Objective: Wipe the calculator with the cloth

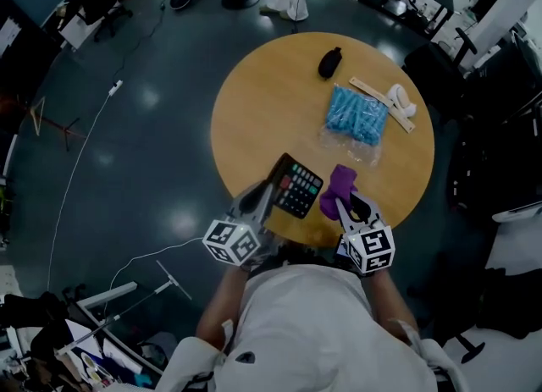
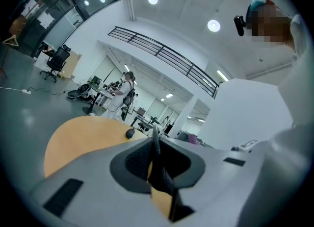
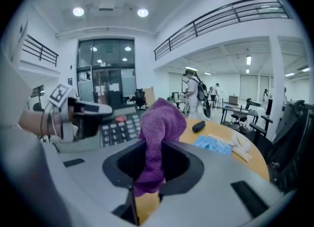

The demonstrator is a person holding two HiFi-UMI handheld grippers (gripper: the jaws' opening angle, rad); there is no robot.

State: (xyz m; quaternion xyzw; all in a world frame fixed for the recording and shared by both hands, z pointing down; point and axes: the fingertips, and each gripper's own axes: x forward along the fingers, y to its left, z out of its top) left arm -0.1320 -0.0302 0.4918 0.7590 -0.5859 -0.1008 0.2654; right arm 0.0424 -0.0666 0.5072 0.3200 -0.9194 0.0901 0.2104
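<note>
The black calculator [image 1: 295, 185] with coloured keys hangs tilted over the near edge of the round wooden table [image 1: 271, 102]. My left gripper [image 1: 269, 193] is shut on its left edge. In the left gripper view that edge shows as a thin dark blade [image 2: 156, 145] pinched between the jaws. Just right of it, my right gripper [image 1: 343, 206] is shut on a purple cloth [image 1: 340, 183], which bunches up above the jaws [image 3: 159, 128]. The right gripper view also shows the calculator's keys [image 3: 117, 125] close beside the cloth, held by the left gripper [image 3: 98, 115]. Cloth and calculator are apart.
Farther back on the table lie a black mouse [image 1: 329, 62], a blue plastic packet [image 1: 357, 115] and a beige strip with a white object [image 1: 398, 102]. Dark chairs and equipment [image 1: 483, 179] stand right of the table. A person [image 3: 196, 91] stands far off.
</note>
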